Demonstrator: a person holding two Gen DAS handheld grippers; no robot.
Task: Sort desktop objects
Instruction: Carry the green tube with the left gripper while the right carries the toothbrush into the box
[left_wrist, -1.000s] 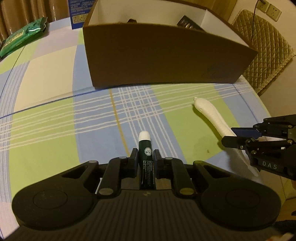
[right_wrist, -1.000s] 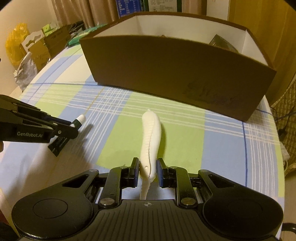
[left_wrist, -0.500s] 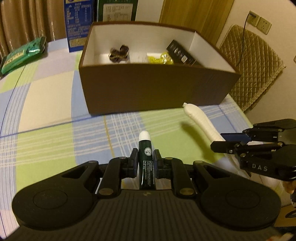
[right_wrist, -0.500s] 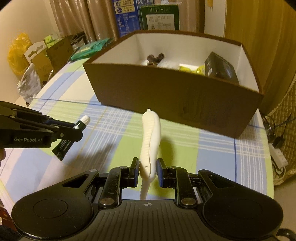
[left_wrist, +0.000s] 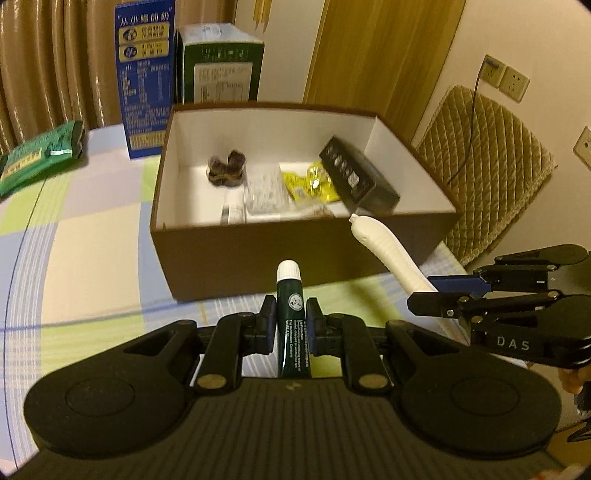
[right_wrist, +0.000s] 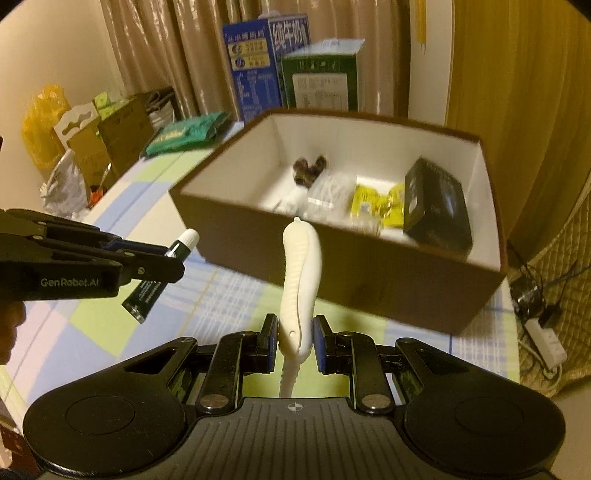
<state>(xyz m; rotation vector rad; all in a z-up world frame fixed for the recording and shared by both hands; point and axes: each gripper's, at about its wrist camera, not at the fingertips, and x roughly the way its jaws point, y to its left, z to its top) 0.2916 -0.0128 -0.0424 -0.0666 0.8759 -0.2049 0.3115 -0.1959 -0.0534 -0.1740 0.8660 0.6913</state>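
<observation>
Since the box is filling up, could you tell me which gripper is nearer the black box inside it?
Right. The right gripper points roughly toward the black box; the left gripper is farther off to its left.

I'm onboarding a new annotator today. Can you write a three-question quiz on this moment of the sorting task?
1. What does the left gripper hold?
2. True or false: the white curved tool in the right gripper already lies inside the brown box.
3. Which item leans in the box's right end: A) black box, B) yellow packet?

Key: 1. The dark green tube. 2. False. 3. A.
</observation>
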